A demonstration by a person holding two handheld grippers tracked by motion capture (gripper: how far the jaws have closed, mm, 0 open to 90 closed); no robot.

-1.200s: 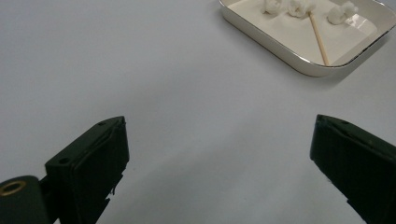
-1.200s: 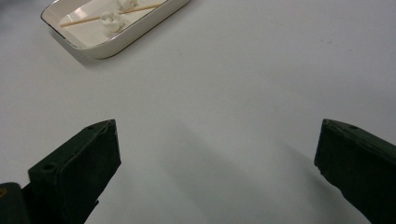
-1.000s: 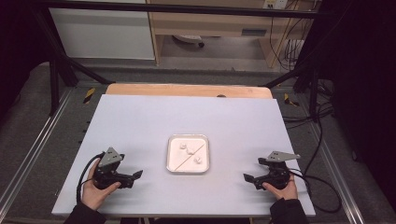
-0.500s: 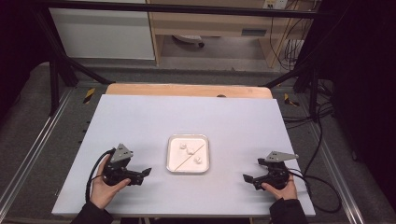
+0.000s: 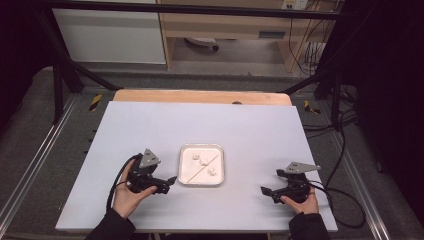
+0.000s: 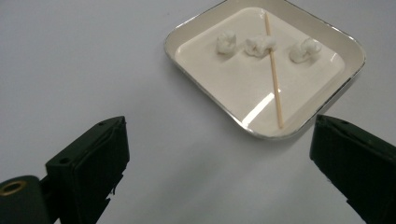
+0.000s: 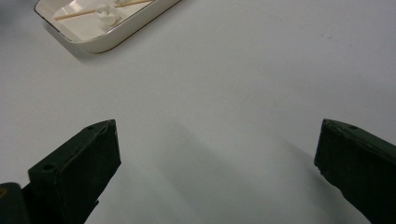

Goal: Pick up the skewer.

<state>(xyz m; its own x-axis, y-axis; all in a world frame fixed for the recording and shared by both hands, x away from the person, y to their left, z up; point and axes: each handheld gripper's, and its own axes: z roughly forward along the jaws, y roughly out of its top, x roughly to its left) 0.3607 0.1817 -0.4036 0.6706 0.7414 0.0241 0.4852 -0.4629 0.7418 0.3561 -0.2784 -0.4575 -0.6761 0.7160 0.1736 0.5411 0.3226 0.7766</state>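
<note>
Left tongs point(image 5: 170, 181) spread wide, jaws empty, held low over the bench point(image 5: 200, 125) by a hand point(image 5: 127, 192) and aimed at the tray. Just ahead of those tongs and a little toward their right jaw: a square white tray point(image 6: 266, 70), its near corner falling between the jaws in the left gripper view, not touching either. Inside the tray: three small white lumps in a row toward the far side, namely a first lump point(image 6: 226, 42), a middle lump point(image 6: 260, 44) and a third lump point(image 6: 305, 49). Across the tray: a thin wooden skewer point(image 6: 273, 74), running from the far rim toward the near rim, lying over the middle lump. Seen from above, same tray point(image 5: 201, 164) just beside the tips of the left tongs, skewer point(image 5: 200, 170) on the diagonal.

Right tongs point(image 5: 265, 191) likewise spread wide, gripping nothing, held low over bare bench by the other hand point(image 5: 300, 202), well apart from the tray. In the right gripper view, tray point(image 7: 93, 28) far ahead and off beyond the left jaw, one white lump point(image 7: 107, 14) and part of the skewer point(image 7: 88, 11) visible in it. Cable point(image 5: 345, 200) looping behind the right tongs onto the bench.
</note>
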